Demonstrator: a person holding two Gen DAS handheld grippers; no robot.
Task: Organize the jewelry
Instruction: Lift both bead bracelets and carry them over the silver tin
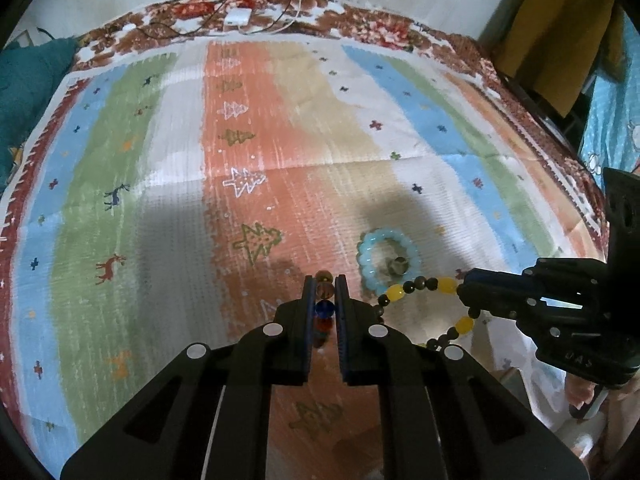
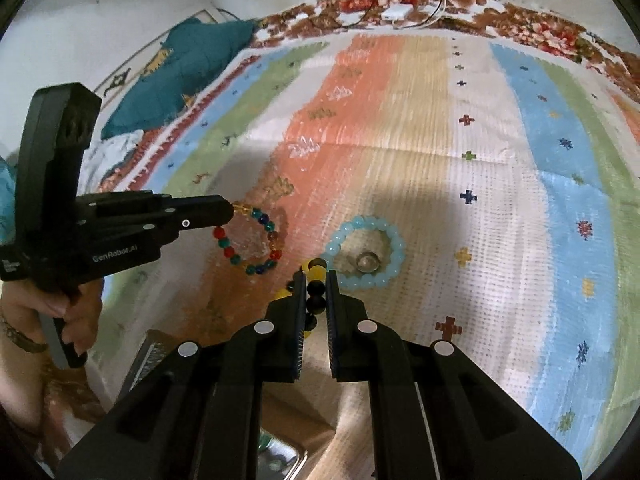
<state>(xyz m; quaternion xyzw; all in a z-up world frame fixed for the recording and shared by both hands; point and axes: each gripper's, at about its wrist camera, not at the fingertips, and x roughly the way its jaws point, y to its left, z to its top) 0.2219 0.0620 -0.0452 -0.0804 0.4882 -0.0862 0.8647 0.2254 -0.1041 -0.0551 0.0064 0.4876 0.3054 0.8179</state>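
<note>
My left gripper (image 1: 324, 286) is shut on a multicoloured bead bracelet (image 1: 325, 307), held above the striped cloth; it also shows in the right wrist view (image 2: 252, 242), hanging from the left gripper (image 2: 230, 212). My right gripper (image 2: 316, 280) is shut on a yellow-and-black bead bracelet (image 2: 316, 290); in the left wrist view that bracelet (image 1: 424, 308) hangs from the right gripper (image 1: 464, 294). A pale blue bead bracelet (image 1: 387, 259) lies flat on the cloth with a small silver ring (image 1: 397, 266) inside it; both show in the right wrist view, the bracelet (image 2: 364, 252) and the ring (image 2: 368, 261).
A striped patterned cloth (image 1: 280, 140) covers the bed. A teal cushion (image 2: 180, 76) lies at the far left. A white charger with cables (image 1: 238, 16) sits at the far edge. A box with a metal tray (image 2: 280, 454) lies below my right gripper.
</note>
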